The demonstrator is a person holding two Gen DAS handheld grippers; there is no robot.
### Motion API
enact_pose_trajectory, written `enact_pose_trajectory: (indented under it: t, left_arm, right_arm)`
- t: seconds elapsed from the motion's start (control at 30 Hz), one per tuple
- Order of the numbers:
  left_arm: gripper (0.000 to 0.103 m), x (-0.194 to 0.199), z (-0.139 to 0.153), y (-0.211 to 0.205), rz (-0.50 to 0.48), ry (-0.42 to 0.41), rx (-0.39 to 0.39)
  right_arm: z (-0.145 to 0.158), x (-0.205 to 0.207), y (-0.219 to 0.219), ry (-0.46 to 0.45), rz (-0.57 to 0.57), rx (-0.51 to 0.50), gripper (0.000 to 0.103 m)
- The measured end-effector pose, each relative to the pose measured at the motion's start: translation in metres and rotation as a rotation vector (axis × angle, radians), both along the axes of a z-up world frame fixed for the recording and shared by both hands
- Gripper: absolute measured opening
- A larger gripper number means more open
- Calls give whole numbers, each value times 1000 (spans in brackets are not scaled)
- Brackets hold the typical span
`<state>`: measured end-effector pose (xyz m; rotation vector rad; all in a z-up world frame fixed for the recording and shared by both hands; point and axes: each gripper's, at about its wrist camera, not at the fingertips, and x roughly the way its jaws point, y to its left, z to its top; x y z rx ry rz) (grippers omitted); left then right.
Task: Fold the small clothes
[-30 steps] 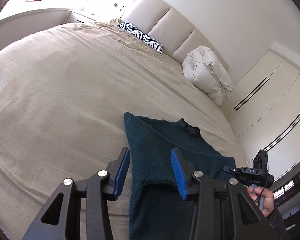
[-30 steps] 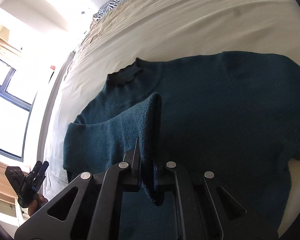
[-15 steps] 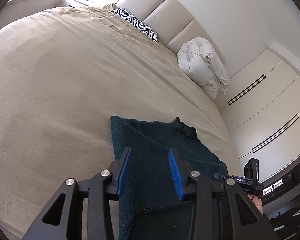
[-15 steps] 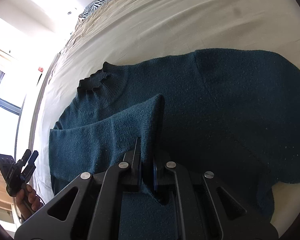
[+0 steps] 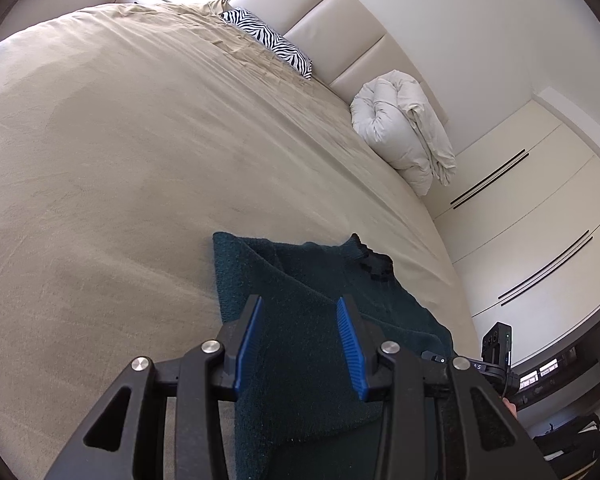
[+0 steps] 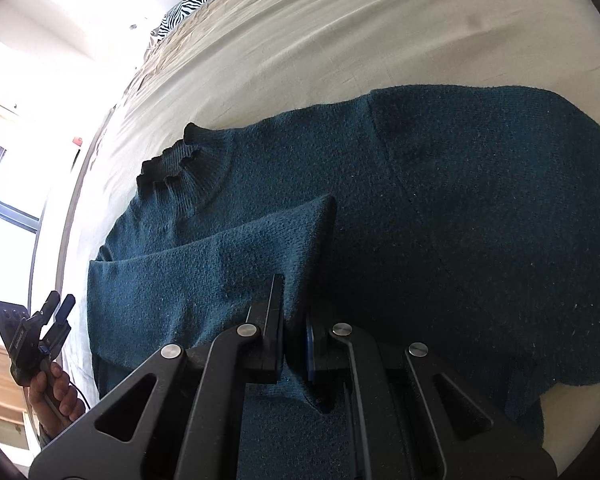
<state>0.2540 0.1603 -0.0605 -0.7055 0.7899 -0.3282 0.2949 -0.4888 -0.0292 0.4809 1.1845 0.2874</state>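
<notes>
Teal knit, the sweater [image 6: 440, 220] lay flat on the beige bedspread [image 5: 140, 160], its collar toward the headboard. One sleeve [image 6: 228, 264] was already folded across the chest — the other sleeve and the body folds remained, by my judgement. The right gripper [image 6: 294, 320] was clamped on the sleeve's cuff; the left gripper [image 5: 300, 340] hovered with jaws apart over the sweater's folded edge. Since a second ago, the sleeve had been carried further across, and the left gripper had shifted from bedspread onto knit.
</notes>
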Motion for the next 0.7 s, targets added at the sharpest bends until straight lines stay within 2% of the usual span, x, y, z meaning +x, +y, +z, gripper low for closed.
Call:
enact_pose_trajectory:
  t: [0.03,0.33,0.4,0.47,0.5,0.53,0.63,0.7]
  left_arm:
    - [33,1,-1,-1,-7,0,-3]
    - [33,21,-4,1,-39,1,-26]
    - [33,34,-15,3,-53,36,-42]
    - [33,47,-33,1,-73,101,-17]
    - [21,51,-42,-1,-85,127,19]
    - [14,50,-46,-2,-87,122,45]
    - [14,40,-45,1,-82,106,22]
    - [14,31,-42,-2,-92,102,44]
  right_arm:
    - [-1,0,-2,0,-8,7,6]
    - [-7,1,-9,10,-7,44,6]
    - [-8,1,-12,11,-12,65,6]
    - [-10,1,-15,12,-17,85,6]
    - [-11,1,-16,12,-21,95,6]
    - [-12,1,-18,14,-26,108,6]
    - [-13,0,-20,15,-28,122,6]
    - [-13,0,-19,14,-30,120,6]
